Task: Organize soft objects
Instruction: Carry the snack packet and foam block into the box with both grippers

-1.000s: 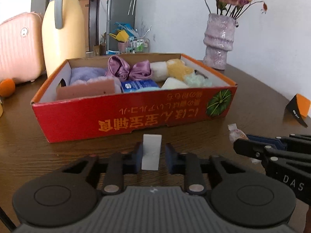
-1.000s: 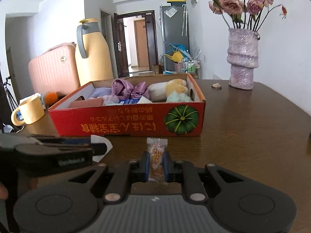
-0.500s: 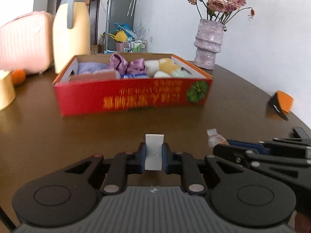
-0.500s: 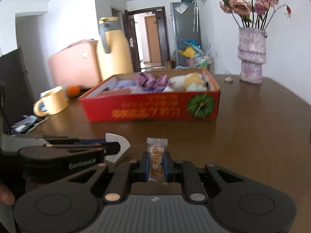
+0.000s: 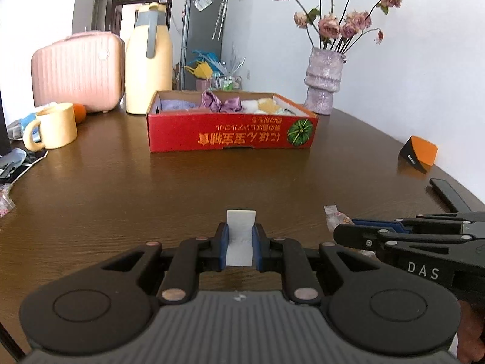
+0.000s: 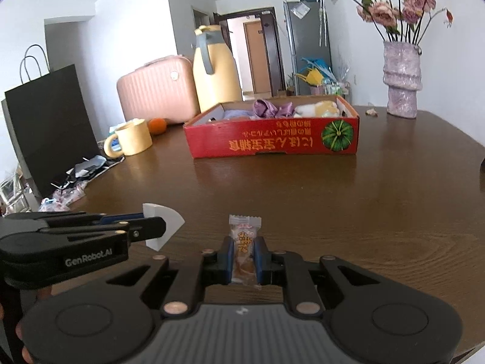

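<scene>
Left gripper (image 5: pixel 239 244) is clamped on a white foam piece (image 5: pixel 240 236), right gripper (image 6: pixel 244 253) pinching a wrapped candy (image 6: pixel 244 244), both low over the table (image 5: pixel 151 188). Red box (image 5: pixel 232 135) of soft stuff sits well ahead, probably their destination.

Left gripper (image 5: pixel 239 247) clamped on white foam piece (image 5: pixel 240 236), held above brown table (image 5: pixel 151 188). Right gripper (image 5: pixel 348 227) alongside at right, gripping wrapped candy (image 5: pixel 335 220). Red box (image 5: pixel 232 135) of soft items well beyond, vase (image 5: pixel 323 86) behind its right end, mug (image 5: pixel 53 126) at left.
</scene>
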